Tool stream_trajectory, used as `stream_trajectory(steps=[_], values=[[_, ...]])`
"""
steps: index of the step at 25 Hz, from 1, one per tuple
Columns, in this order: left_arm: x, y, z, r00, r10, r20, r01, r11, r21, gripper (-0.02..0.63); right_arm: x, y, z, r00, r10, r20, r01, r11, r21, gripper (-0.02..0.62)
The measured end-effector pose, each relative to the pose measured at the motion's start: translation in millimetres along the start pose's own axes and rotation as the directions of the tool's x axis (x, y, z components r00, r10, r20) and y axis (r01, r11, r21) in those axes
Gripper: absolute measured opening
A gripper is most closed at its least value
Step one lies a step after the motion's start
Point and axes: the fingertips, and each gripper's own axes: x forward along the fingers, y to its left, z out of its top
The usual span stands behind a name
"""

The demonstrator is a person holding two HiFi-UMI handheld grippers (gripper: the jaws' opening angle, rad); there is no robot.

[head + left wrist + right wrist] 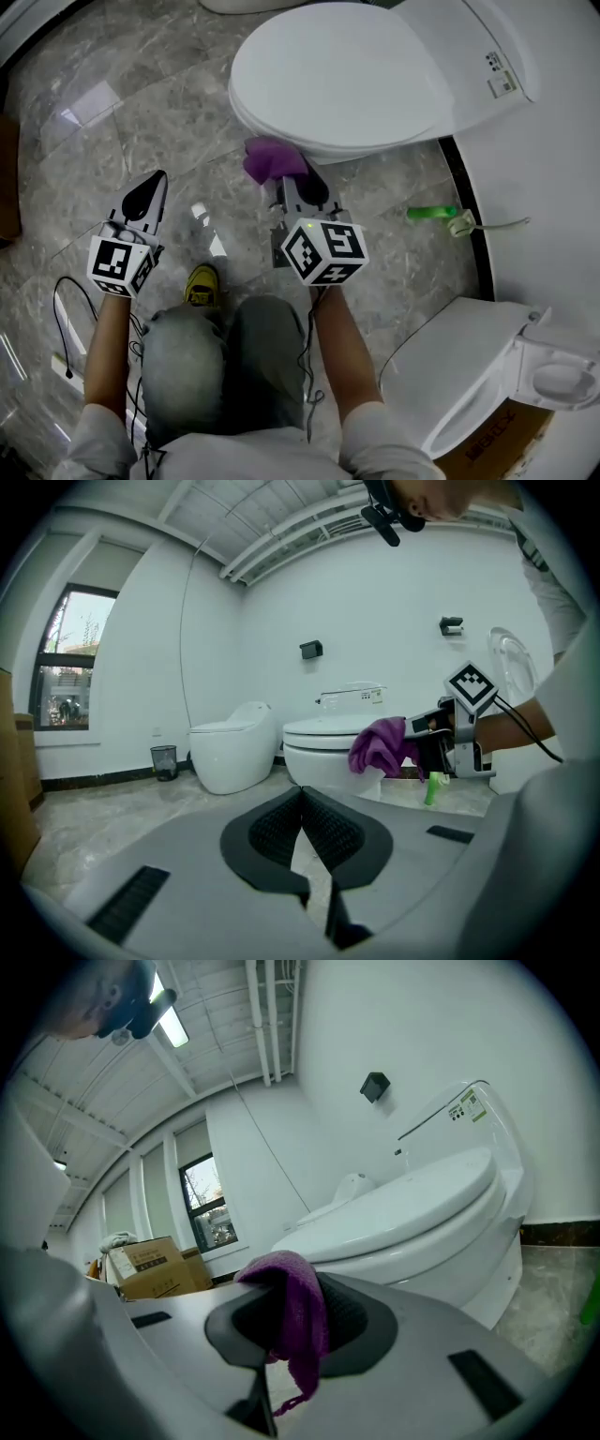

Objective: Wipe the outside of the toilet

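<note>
A white toilet (337,75) with its lid down stands ahead of me; the right gripper view shows its bowl (441,1222) close in front. My right gripper (295,187) is shut on a purple cloth (272,159), held just below the bowl's front rim. The cloth (295,1312) drapes over the jaws in the right gripper view. My left gripper (145,194) hangs over the marble floor to the left, shut and holding nothing. From the left gripper view the toilet (333,752), the cloth (380,744) and the right gripper (412,747) are seen side-on.
A green bottle (436,215) lies on the floor by the wall, right of the toilet. A second toilet (487,375) sits near right on a cardboard box (497,441). Another white toilet (230,747) and a small bin (163,760) stand along the far wall. Cables (66,319) trail at left.
</note>
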Motion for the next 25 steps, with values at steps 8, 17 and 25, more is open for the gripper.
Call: stream_trajectory(steps=[8,17,25], values=[[9,-21,2,0.999,-0.039,-0.002,0.039,0.998,0.058,0.014,-5,-28,13,0.999,-0.026,0.033,0.027,0.999,-0.023,0.087],[20,-48,1,0.998,-0.069,0.003,0.069,0.995,0.078,0.014,-32,-77,26,0.993,-0.093,0.074,0.093,0.996,0.001,0.092],[32,-69,7,0.995,-0.103,0.011,0.101,0.990,0.099,0.014,-68,-191,42,0.938,-0.327,0.117,0.324,0.945,0.044,0.091]])
